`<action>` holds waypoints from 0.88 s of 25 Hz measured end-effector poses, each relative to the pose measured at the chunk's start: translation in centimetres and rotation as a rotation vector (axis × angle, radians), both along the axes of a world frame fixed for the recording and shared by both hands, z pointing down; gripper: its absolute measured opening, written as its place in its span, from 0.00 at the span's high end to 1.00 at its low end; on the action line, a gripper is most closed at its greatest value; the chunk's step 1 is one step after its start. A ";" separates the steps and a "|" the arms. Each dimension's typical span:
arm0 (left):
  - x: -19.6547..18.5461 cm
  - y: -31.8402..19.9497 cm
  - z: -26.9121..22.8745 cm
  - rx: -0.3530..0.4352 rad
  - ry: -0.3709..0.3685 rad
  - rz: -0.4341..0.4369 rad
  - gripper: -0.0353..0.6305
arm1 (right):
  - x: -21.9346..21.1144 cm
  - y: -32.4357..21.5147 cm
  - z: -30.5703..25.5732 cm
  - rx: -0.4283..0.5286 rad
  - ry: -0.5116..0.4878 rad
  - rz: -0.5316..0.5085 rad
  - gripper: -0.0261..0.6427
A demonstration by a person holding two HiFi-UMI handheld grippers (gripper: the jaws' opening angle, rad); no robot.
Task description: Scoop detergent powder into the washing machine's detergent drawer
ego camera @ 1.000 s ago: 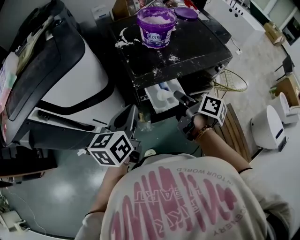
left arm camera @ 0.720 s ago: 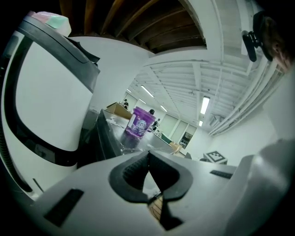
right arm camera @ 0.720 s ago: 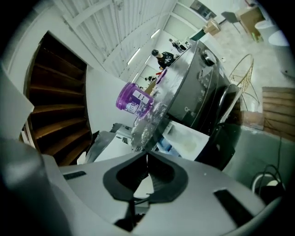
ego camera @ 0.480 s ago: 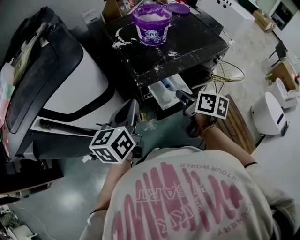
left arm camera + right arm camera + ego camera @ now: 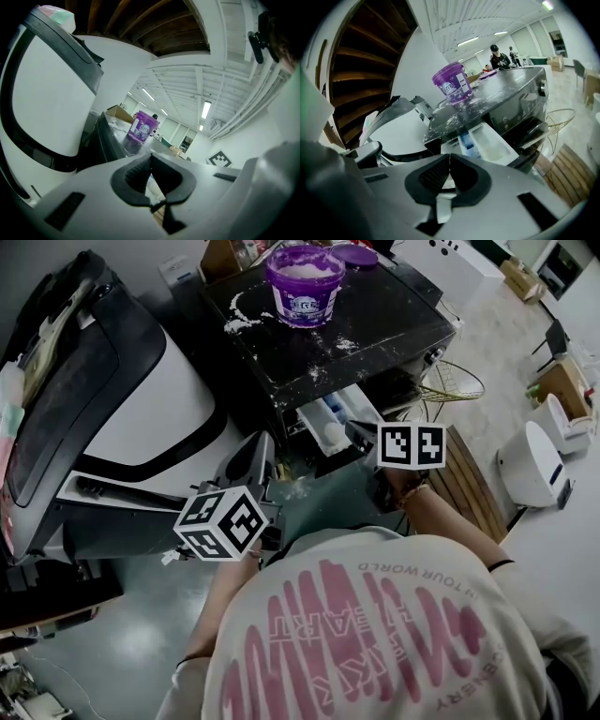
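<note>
Two grippers, left [image 5: 261, 448] and right [image 5: 356, 432], both jaws together on nothing. Open drawer [image 5: 317, 414] juts from the washer's front edge. Purple tub [image 5: 303, 282] of powder stands at the far edge of the washer top [image 5: 384, 324]. Powder loose, likely spills; tub probably light, so grip near the rim. No scoop seen.

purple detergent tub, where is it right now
In the head view the purple detergent tub stands top centre on the washing machine's dark top, lid off, beyond the open detergent drawer.
</note>
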State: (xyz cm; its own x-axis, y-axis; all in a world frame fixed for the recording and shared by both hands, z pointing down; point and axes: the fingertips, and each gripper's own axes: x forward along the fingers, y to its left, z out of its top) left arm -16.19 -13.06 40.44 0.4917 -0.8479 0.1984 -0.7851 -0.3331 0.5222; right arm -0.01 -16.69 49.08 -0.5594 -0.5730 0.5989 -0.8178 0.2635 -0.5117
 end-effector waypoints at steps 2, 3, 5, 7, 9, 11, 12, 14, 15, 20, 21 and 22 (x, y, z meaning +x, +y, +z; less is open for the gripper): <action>0.0 -0.1 0.0 0.001 0.001 0.002 0.94 | -0.4 0.1 0.0 0.010 0.048 -0.042 0.96; -0.1 -0.1 0.0 0.002 0.001 0.002 0.94 | -0.6 0.1 0.0 0.018 0.071 -0.063 0.96; -0.2 -0.3 0.0 0.002 0.002 0.000 0.94 | -1.0 0.1 -0.1 0.038 0.115 -0.106 0.96; -0.2 -0.4 0.0 0.003 0.005 0.000 0.94 | -1.4 0.2 -0.1 0.057 0.155 -0.147 0.96; -0.2 -0.5 -0.1 0.005 0.007 0.002 0.94 | -1.7 0.3 -0.1 0.071 0.185 -0.181 0.96; -0.1 -0.5 -0.1 0.007 0.009 0.004 0.94 | -2.0 0.3 -0.1 0.081 0.215 -0.206 0.96; -0.1 -0.6 -0.1 0.008 0.011 0.003 0.94 | -2.0 0.4 -0.1 0.088 0.234 -0.219 0.96; -0.1 -0.6 0.0 0.009 0.016 0.002 0.94 | -2.2 0.4 0.0 0.103 0.267 -0.251 0.96; -0.1 -0.6 0.0 0.007 0.017 0.002 0.94 | -2.3 0.5 0.0 0.110 0.289 -0.268 0.96; -0.4 -0.4 0.4 -0.004 0.017 -0.005 0.94 | -2.4 0.7 0.6 0.147 0.418 -0.351 0.96; -0.4 -0.3 0.4 -0.004 0.016 -0.007 0.94 | -2.5 0.8 0.7 0.153 0.438 -0.368 0.96; -0.5 -0.3 0.4 -0.004 0.017 -0.010 0.94 | -2.6 0.9 0.8 0.157 0.455 -0.385 0.96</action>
State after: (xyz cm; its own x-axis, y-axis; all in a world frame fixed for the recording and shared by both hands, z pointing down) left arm -16.70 -13.35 40.88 0.4866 -0.8518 0.1940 -0.7795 -0.3232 0.5365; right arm -2.65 -15.84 49.88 -0.4522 -0.4815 0.7508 -0.7759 0.6275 -0.0648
